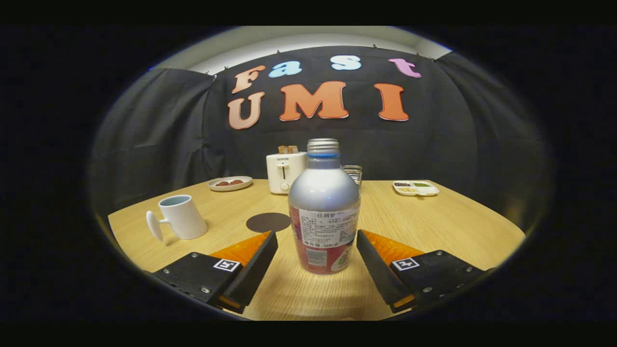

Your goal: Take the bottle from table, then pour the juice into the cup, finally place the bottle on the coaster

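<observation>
A silver bottle [323,212] with a screw neck and a red and white label stands upright on the wooden table [458,226]. My gripper [316,238] is open, one finger on each side of the bottle's lower body, a gap showing on both sides. A white cup [182,217] with a handle on its left stands ahead and left of the left finger. A dark round coaster [268,222] lies flat between the cup and the bottle, just beyond the left fingertip.
A white toaster [284,172] with bread in it stands behind the bottle. A small plate [230,183] with food lies at the back left, a divided dish [415,188] at the back right. A metal rack [354,173] peeks out behind the bottle.
</observation>
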Demonstrator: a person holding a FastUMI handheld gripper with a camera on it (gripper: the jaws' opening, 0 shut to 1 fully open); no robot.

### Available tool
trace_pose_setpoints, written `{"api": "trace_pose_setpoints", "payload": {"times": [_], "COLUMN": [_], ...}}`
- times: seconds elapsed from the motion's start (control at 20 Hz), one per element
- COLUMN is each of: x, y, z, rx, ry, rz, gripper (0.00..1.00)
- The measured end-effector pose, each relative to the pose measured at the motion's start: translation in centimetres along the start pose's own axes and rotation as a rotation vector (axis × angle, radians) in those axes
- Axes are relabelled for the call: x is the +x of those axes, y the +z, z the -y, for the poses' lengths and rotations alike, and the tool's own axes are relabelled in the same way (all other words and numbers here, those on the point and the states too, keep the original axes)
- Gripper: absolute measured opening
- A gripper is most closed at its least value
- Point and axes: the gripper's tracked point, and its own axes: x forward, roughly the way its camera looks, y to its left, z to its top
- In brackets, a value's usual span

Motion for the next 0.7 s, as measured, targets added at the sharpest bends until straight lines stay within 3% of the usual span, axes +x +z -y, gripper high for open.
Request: {"api": "trace_pose_setpoints", "payload": {"times": [0.1, 0.25, 0.7], "x": [0.0, 0.1, -0.2], "y": [0.1, -0.1, 1.6], "z": [0.1, 0.1, -1.5], "rx": [0.023, 0.035, 0.050], "ry": [-0.004, -0.002, 0.038], "rz": [-0.004, -0.012, 0.001], "gripper": [0.96, 0.80, 0.76]}}
